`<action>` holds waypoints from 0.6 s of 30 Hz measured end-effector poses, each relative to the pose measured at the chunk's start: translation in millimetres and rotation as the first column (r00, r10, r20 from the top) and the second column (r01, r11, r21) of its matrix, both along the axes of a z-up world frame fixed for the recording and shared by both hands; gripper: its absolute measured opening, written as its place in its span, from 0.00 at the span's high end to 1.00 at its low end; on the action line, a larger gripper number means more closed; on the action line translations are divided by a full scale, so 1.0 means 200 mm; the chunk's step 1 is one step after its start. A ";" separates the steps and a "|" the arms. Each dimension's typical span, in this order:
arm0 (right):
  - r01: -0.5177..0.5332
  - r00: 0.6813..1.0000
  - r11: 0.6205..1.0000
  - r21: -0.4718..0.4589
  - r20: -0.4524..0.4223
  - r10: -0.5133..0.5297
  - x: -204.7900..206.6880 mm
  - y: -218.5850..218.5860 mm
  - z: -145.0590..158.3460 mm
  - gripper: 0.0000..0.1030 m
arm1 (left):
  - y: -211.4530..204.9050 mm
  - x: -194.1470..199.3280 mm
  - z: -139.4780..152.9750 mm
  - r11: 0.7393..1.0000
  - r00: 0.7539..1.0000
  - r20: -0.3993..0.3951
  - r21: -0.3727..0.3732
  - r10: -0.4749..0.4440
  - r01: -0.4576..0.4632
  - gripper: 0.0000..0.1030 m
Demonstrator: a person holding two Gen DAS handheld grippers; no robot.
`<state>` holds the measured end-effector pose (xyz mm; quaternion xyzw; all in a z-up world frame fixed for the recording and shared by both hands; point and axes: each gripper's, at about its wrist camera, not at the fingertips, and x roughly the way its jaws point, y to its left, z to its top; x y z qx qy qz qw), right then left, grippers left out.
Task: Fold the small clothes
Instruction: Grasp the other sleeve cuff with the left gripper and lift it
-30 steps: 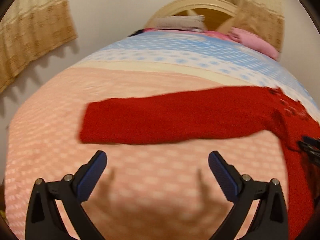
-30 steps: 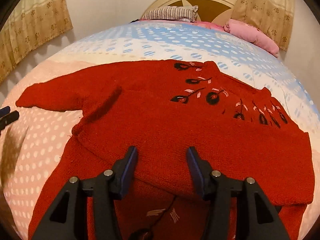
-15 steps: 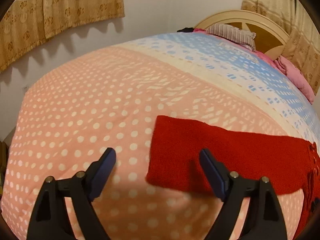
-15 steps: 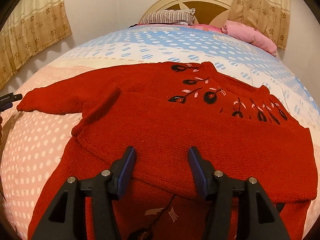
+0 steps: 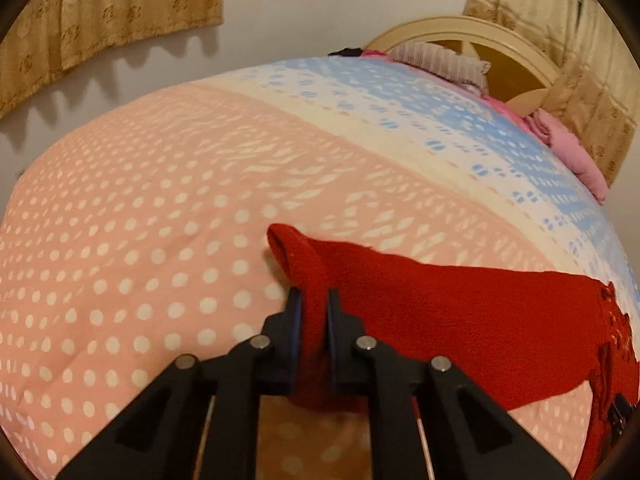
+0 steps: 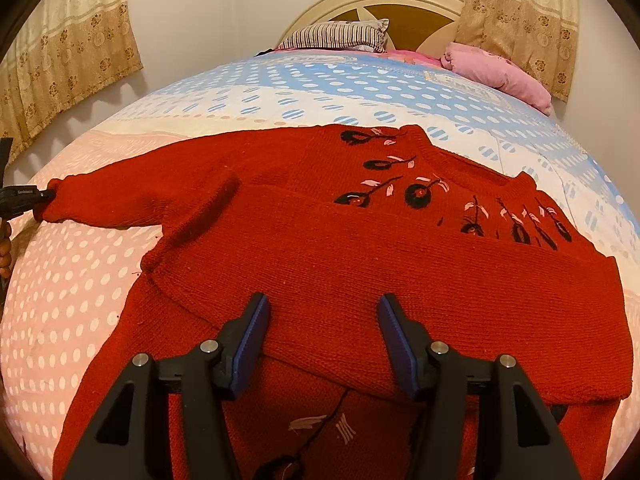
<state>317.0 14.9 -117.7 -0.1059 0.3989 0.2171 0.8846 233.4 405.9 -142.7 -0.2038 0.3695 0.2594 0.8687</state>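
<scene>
A red knitted sweater [image 6: 360, 248] with black and pink flower embroidery lies spread on the bed, its right sleeve folded across the chest. Its left sleeve [image 5: 460, 312] stretches out sideways. My left gripper [image 5: 314, 300] is shut on that sleeve's cuff, which bunches up between the pads. In the right wrist view the same gripper [image 6: 24, 200] shows at the far left edge, at the cuff [image 6: 68, 200]. My right gripper [image 6: 324, 312] stands open just over the folded sleeve on the sweater's body, with nothing pinched between its blue pads.
The bedspread [image 5: 140, 220] is pink with white dots near me, then cream and blue farther off. A striped pillow [image 6: 336, 34] and a pink blanket [image 6: 496, 70] lie by the headboard [image 6: 400, 0]. Curtains hang on both sides. A hand [image 6: 5, 248] shows at the left edge.
My left gripper moved to the end of the outstretched sleeve and shut on the cuff, which now stands bunched between the pads. The right gripper and the sweater's body stayed put.
</scene>
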 end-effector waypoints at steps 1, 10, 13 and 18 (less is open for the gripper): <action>0.001 1.000 1.000 0.001 -0.001 -0.001 0.00 0.00 0.00 0.43 | -0.01 0.00 0.02 1.000 1.000 0.008 -0.002 -0.010 0.010 0.89; 0.005 1.000 1.000 0.006 -0.007 -0.005 0.01 0.00 0.00 0.42 | -0.06 -0.03 0.22 0.998 0.994 0.105 -0.041 -0.043 0.048 0.90; 0.003 1.000 1.000 0.026 -0.023 -0.002 0.03 -0.02 0.00 0.41 | -0.08 -0.03 0.28 0.997 0.991 0.126 -0.060 -0.047 0.055 0.90; 0.005 0.999 0.996 0.088 -0.049 -0.001 0.01 -0.08 0.07 0.41 | -0.14 -0.03 0.38 0.992 0.983 0.168 -0.088 -0.073 0.088 0.90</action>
